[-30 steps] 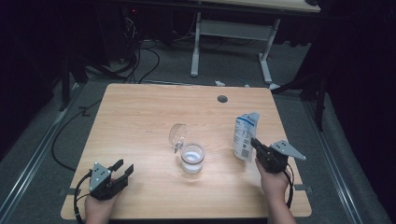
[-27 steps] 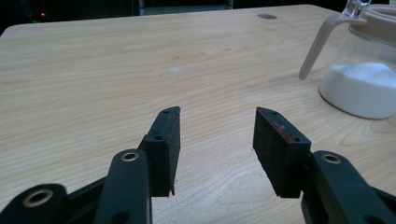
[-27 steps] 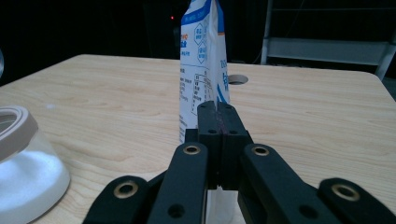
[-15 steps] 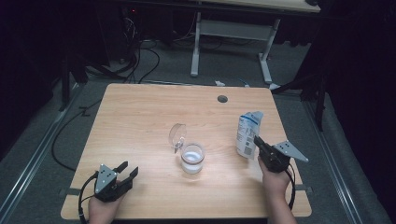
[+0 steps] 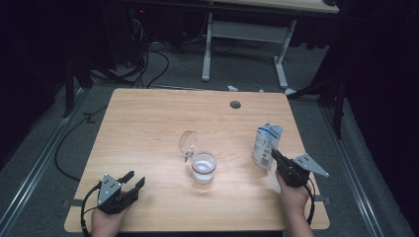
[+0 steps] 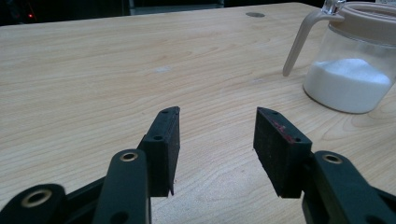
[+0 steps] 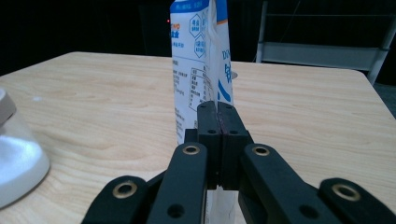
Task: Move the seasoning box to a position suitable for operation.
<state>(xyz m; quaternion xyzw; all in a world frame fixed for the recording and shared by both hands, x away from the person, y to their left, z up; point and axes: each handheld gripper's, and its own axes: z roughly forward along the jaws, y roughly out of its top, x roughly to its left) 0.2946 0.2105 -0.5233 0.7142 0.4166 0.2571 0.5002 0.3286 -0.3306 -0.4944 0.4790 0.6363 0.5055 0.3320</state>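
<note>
Since my right gripper (image 5: 274,156) is pinched shut on the tall blue-and-white powder pouch (image 5: 266,143) at the table's 4 o'clock, the clear glass jar of white powder (image 5: 203,167) sits at its 9 o'clock; left gripper (image 5: 132,181) gapes empty.

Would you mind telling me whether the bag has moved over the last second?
Yes. The bag, pinched in the right gripper, has shifted slightly toward the table's right edge and the person, away from the jar.
</note>
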